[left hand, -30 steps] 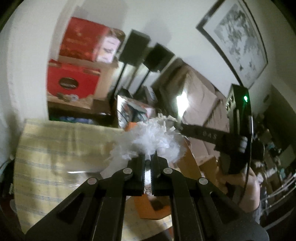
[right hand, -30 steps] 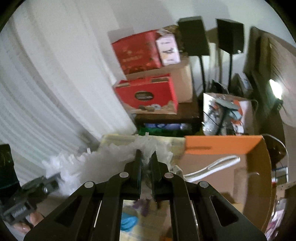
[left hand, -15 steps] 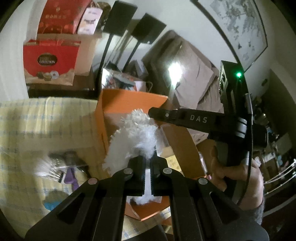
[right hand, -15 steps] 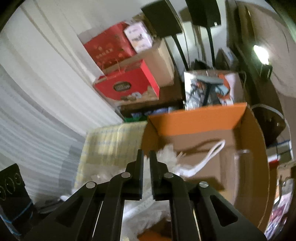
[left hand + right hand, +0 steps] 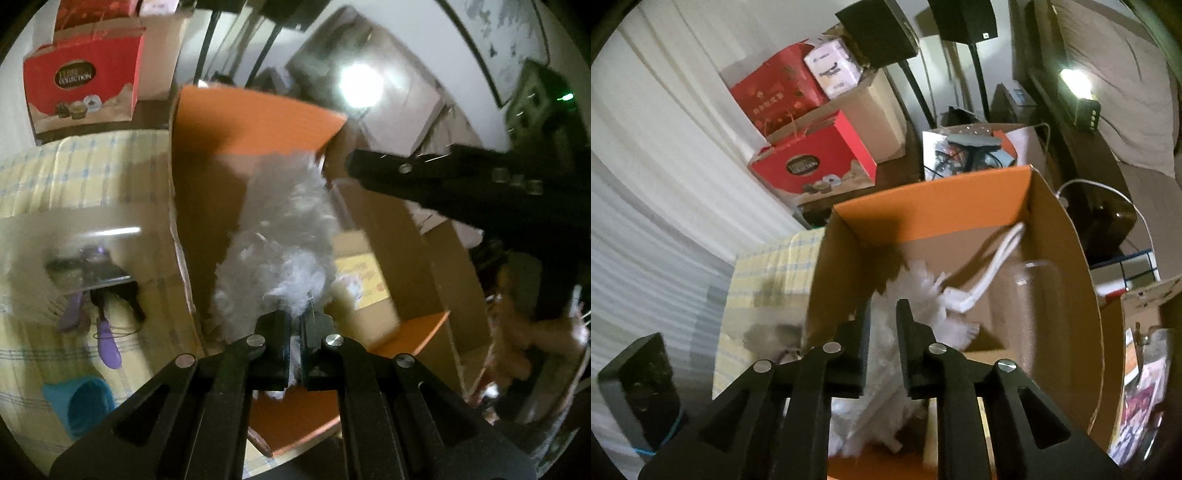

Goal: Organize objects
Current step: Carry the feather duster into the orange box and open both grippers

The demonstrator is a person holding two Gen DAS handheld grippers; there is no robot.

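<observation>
The left gripper (image 5: 295,334) is pinching one end of a bundle of white shredded paper (image 5: 284,236), its fingers nearly closed on it, while the right gripper (image 5: 882,321) has parted its fingers to a narrow gap since half a second ago, when they were almost together, and the shredded paper (image 5: 916,295) is now showing between and beyond them with no clear grip. A second ago the bundle was being carried above the checked tablecloth; now it is hanging inside the orange cardboard box (image 5: 934,210), and both cameras are looking down into the box rather than across the room. From the left fingers the paper is stretching forward and upward toward the far orange flap (image 5: 255,122), lying near the box's left wall. In the right wrist view the paper is reaching a white cable (image 5: 993,266) lying on the box floor. The right gripper (image 5: 461,188) is crossing over the box's right side in the left wrist view. The box interior to the right of the paper is showing bare brown floor. Outside the left wall, purple-handled tools (image 5: 107,339) and a blue cup (image 5: 85,406) are resting on the yellow checked tablecloth (image 5: 92,166), with a red gift bag (image 5: 812,162) beyond the table.
</observation>
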